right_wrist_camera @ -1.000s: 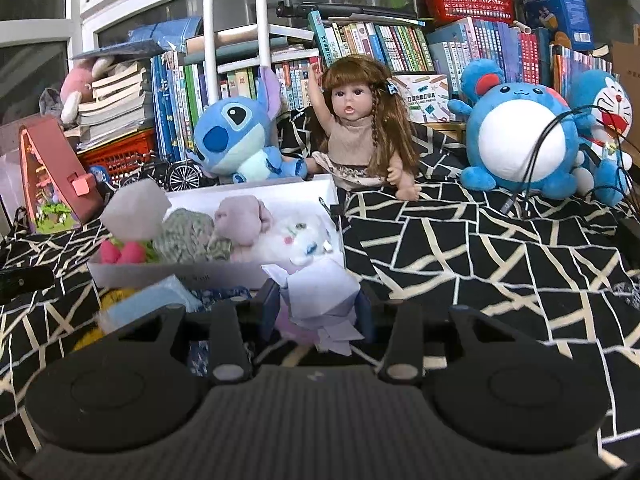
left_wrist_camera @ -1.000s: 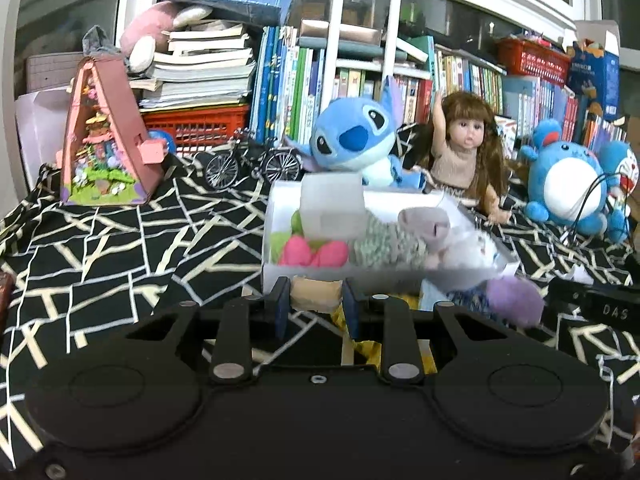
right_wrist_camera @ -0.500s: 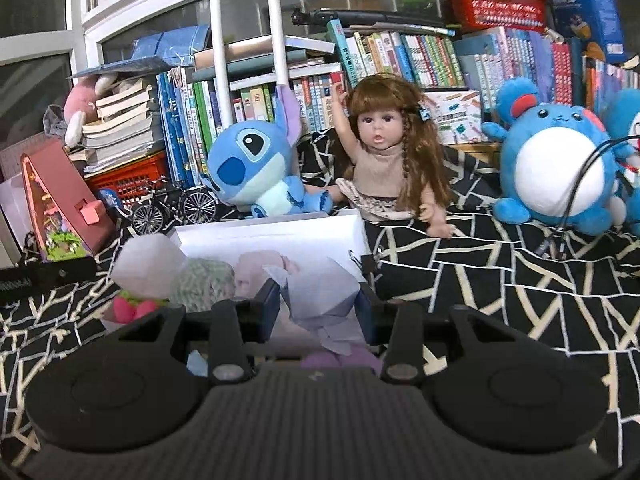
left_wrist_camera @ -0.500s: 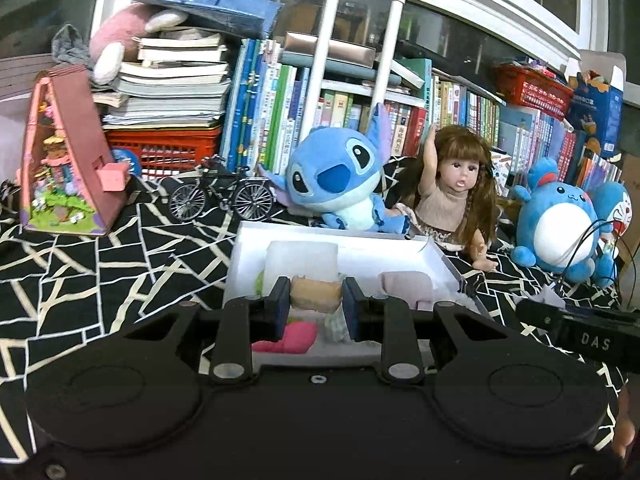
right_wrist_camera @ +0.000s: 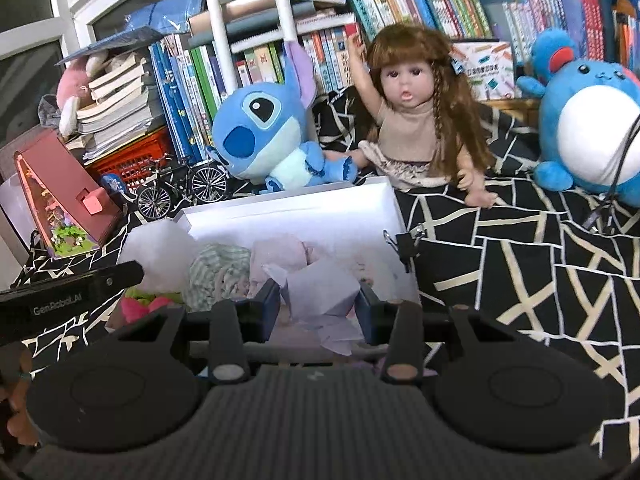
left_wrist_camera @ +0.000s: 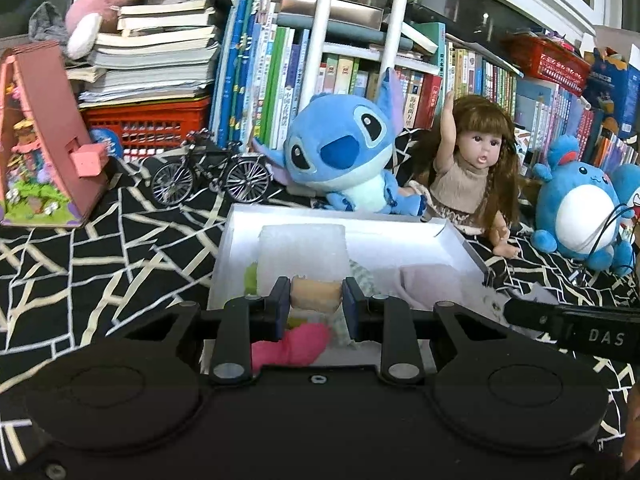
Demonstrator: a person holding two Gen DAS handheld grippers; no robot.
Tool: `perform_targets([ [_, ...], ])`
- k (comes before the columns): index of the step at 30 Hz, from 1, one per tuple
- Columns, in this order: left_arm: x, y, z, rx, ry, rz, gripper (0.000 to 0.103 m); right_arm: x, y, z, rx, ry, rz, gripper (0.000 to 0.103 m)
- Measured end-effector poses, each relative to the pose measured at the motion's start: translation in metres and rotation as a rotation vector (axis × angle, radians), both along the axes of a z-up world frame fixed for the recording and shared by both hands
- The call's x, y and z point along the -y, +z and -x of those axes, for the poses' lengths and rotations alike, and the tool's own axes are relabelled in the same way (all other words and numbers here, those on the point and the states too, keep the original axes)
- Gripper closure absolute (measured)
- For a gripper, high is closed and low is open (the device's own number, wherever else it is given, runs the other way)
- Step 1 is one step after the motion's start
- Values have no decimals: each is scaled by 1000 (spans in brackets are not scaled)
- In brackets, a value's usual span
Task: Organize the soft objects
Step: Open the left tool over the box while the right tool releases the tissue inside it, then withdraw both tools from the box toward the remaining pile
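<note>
A white open box (left_wrist_camera: 400,232) (right_wrist_camera: 288,216) lies on the black patterned cloth and holds several soft things: a white foam block (left_wrist_camera: 302,252), a pink piece (left_wrist_camera: 292,346), a green knitted piece (right_wrist_camera: 218,272) and a pale pink cloth (left_wrist_camera: 432,280). My left gripper (left_wrist_camera: 315,300) is shut on a small tan soft block (left_wrist_camera: 316,290) over the box's near left part. My right gripper (right_wrist_camera: 318,304) is shut on a pale lilac crumpled soft piece (right_wrist_camera: 320,292) over the box's near right part.
Behind the box sit a blue Stitch plush (left_wrist_camera: 344,156), a doll (left_wrist_camera: 472,168), a round blue plush (left_wrist_camera: 580,208), a toy bicycle (left_wrist_camera: 210,174) and a pink triangular house (left_wrist_camera: 36,152). Bookshelves line the back. A binder clip (right_wrist_camera: 404,240) is on the box's right wall.
Both grippers have lifted with their soft pieces and moved forward from in front of the box to over its near part. Both stay shut.
</note>
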State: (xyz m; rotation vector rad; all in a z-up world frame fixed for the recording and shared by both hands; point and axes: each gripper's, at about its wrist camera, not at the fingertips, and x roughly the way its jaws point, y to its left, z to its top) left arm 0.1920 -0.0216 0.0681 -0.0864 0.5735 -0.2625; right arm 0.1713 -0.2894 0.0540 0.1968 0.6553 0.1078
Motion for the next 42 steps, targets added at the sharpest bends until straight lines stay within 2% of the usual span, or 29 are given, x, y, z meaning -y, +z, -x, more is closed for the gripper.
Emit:
perform_targets([
  [12,5,-2,-40,-14,34,30,76,3,-5,-47,-58,-30,-64,57],
  [28,13,-38,-28,-79,-30,-17,76,5,-25,-68,-95,-63,-131,56],
  [31,13,-40,-27,-81,-31,-18,76,5,-24,-67,-92,-61,-132,51],
  [34,14,-40,-26,-79,-33,-19,70,6,-23,-65,-86,-61,-129,44],
  [35,15,-40,-26,-76,-35,-21,66,6,-23,-64,-83,-59,-131,39],
  [42,17,-35,-16,-48,-40,-48,54,8,-17,-55,-65,-47,-123,33],
])
